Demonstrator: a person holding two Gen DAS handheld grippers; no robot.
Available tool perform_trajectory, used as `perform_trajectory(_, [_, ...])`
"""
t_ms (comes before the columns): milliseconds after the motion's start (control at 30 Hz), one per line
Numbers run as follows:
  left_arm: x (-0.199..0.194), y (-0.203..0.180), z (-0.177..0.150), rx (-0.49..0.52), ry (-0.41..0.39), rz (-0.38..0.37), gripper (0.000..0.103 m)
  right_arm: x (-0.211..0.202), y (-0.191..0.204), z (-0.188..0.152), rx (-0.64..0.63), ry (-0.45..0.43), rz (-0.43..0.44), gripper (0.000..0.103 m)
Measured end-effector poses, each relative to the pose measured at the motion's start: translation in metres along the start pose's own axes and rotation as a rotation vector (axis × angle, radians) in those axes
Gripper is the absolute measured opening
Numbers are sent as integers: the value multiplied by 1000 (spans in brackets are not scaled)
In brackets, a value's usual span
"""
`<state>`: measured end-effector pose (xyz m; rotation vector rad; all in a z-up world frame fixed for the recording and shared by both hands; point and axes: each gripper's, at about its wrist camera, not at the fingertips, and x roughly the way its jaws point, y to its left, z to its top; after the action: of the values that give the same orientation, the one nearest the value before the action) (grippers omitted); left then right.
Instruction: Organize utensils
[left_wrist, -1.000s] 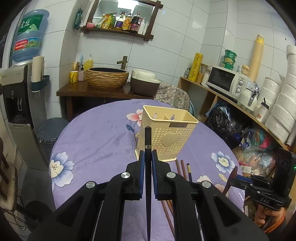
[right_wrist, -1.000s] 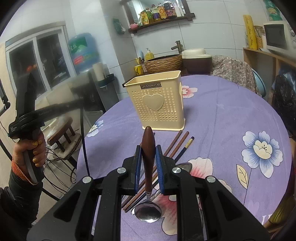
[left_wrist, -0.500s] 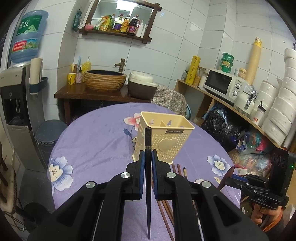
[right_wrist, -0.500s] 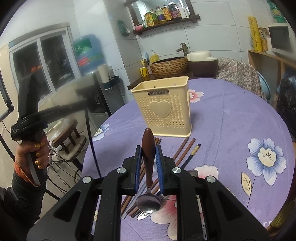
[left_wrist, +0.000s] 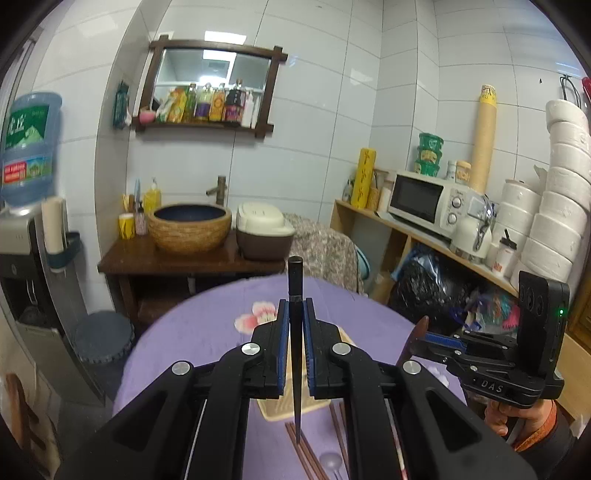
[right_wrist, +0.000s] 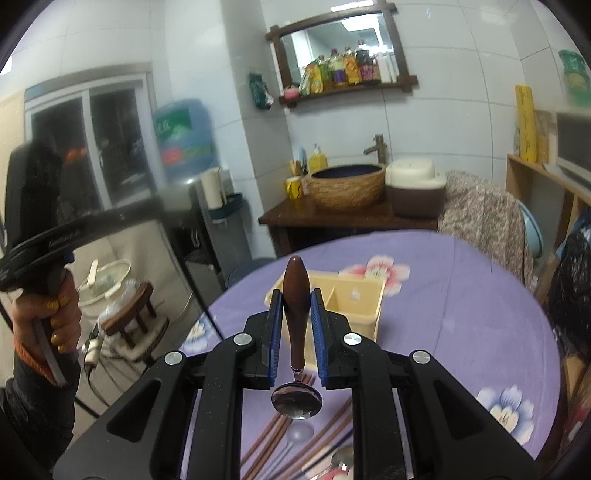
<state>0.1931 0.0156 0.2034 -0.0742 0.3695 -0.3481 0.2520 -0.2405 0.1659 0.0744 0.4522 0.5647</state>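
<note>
The left gripper clamps a black chopstick upright; the right gripper clamps a spoon, bowl down, above the holder on the worktop.

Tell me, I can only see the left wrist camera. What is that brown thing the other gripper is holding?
Observer: A spoon. The right gripper has its jaws shut on the brown handle, and the shiny bowl hangs down.
Operator: Where is the yellow holder? I can barely see it.
Observer: The holder stands on the purple table just beyond the spoon, and a divider splits its open top.
Operator: Is anything in it?
Observer: The compartments I can see look empty, but the spoon handle hides part of it.
</note>
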Motion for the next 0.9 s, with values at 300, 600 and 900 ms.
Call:
perform_trajectory(300, [32,-4,55,-24,-53,41,9,28,-9,67,0,-79,-95,16])
perform_trajectory(600, [93,8,17,-53,18,134,9,85,-26,31,20,-9,-175,16])
perform_trajectory(900, [136,25,-50,-101,162,142,9,116,-33,-18,31,77,-196,17])
